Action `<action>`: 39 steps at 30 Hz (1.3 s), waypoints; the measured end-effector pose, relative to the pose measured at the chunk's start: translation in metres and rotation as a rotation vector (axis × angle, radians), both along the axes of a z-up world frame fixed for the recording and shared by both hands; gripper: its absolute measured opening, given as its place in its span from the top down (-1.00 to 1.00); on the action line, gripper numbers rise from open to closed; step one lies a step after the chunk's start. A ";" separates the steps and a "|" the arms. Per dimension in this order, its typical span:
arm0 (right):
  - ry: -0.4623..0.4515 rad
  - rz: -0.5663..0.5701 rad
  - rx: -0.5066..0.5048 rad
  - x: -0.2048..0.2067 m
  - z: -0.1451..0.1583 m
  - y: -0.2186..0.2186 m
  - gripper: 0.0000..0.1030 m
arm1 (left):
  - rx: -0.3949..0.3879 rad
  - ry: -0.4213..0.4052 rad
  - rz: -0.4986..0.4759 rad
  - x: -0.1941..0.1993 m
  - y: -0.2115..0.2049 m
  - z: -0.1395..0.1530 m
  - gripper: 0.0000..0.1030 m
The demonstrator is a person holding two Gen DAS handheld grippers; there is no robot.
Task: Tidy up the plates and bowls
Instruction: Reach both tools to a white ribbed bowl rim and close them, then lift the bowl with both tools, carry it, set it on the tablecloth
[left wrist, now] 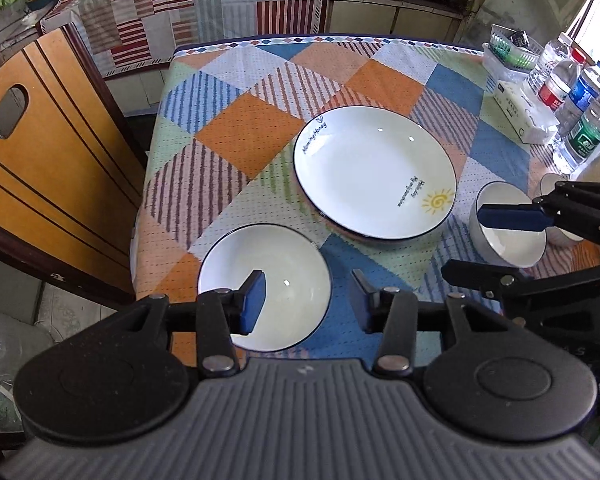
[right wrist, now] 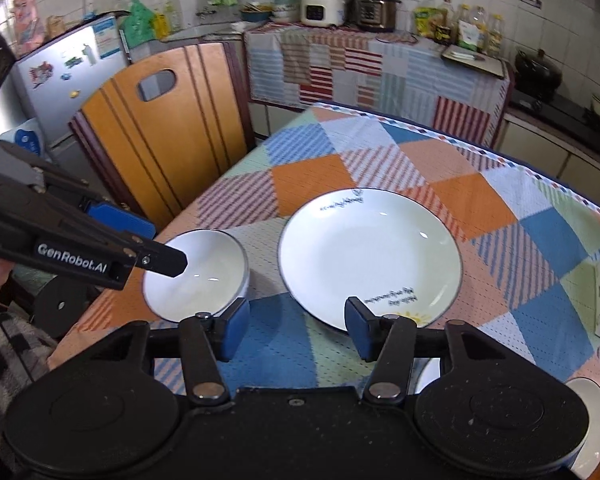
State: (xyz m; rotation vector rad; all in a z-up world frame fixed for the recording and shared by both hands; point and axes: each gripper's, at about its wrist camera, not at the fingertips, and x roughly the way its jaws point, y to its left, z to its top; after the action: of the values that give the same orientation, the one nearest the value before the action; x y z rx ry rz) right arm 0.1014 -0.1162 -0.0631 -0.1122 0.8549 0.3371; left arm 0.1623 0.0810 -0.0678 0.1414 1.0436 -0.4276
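Note:
A large white plate (left wrist: 374, 172) with a sun drawing lies mid-table on the checked cloth (left wrist: 240, 128); a second rim shows under its near edge. A white bowl (left wrist: 284, 276) sits near the left front edge. My left gripper (left wrist: 306, 300) hovers open above it, with nothing between its blue pads. To the right stands another white bowl (left wrist: 504, 240); my right gripper (left wrist: 496, 246) hangs open over it. In the right wrist view, the right gripper (right wrist: 296, 328) is open and holds nothing, with the plate (right wrist: 370, 256) and left bowl (right wrist: 204, 280) ahead and the left gripper (right wrist: 148, 240) over that bowl.
A wooden chair (left wrist: 40, 140) stands against the table's left side. Water bottles (left wrist: 580, 112), a tissue box (left wrist: 524, 112) and a basket (left wrist: 508, 52) crowd the right edge. A small bowl (left wrist: 552, 188) sits behind the right one. A cloth-covered counter (right wrist: 360, 64) lies beyond.

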 end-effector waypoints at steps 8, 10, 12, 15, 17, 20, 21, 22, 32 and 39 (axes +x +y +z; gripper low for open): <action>-0.041 0.082 0.024 -0.015 -0.018 0.017 -0.35 | -0.001 0.010 0.042 -0.001 0.029 -0.018 -0.17; -0.055 0.107 0.048 -0.018 -0.026 0.022 -0.38 | -0.008 0.019 0.060 0.002 0.036 -0.027 -0.21; -0.072 0.128 0.069 -0.018 -0.036 0.027 -0.44 | -0.014 0.018 0.066 0.005 0.041 -0.036 -0.26; -0.081 0.136 0.073 -0.015 -0.057 0.036 -0.72 | -0.027 0.031 0.076 0.011 0.047 -0.054 -0.36; -0.091 0.159 0.061 -0.011 -0.070 0.044 -0.76 | -0.038 0.054 0.095 0.018 0.049 -0.068 -0.37; -0.092 0.207 0.018 -0.002 -0.089 0.057 -0.76 | -0.025 0.086 0.124 0.026 0.049 -0.089 -0.37; -0.089 0.219 0.006 0.001 -0.095 0.061 -0.76 | -0.018 0.088 0.125 0.028 0.049 -0.095 -0.37; -0.088 0.219 -0.005 0.003 -0.099 0.063 -0.76 | -0.010 0.096 0.132 0.029 0.049 -0.100 -0.37; -0.107 0.249 -0.005 0.024 -0.133 0.080 -0.76 | -0.029 0.128 0.162 0.034 0.044 -0.118 0.22; -0.105 0.275 -0.014 0.026 -0.137 0.090 -0.77 | 0.056 0.096 0.135 0.026 0.037 -0.114 0.58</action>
State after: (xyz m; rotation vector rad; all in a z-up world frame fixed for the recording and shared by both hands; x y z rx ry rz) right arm 0.1272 -0.0266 -0.2000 -0.2597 0.7382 0.5777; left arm 0.1878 0.1179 -0.1817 0.1006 1.1528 -0.2856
